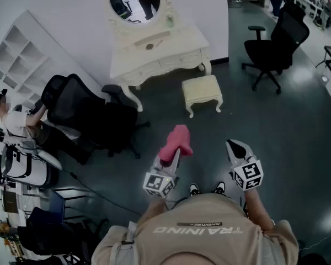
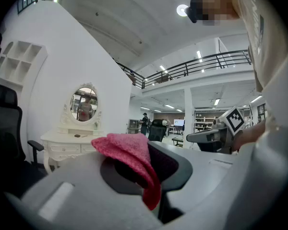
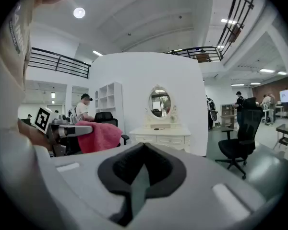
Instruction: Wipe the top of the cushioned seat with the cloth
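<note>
The cushioned seat (image 1: 202,89) is a small cream stool with curved legs, standing on the dark floor in front of a white dressing table (image 1: 160,51). It is well ahead of both grippers. My left gripper (image 1: 174,149) is shut on a pink cloth (image 1: 175,141), which drapes over its tip; in the left gripper view the cloth (image 2: 129,153) is bunched between the jaws of that gripper (image 2: 145,151). My right gripper (image 1: 236,147) is held beside it, shut with nothing in it (image 3: 143,148). The seat is hidden in both gripper views.
A black office chair (image 1: 94,117) stands left of the seat, another black chair (image 1: 276,46) at the far right. A person (image 1: 19,123) sits at the left by white shelves (image 1: 16,54). An oval mirror (image 1: 134,1) tops the dressing table.
</note>
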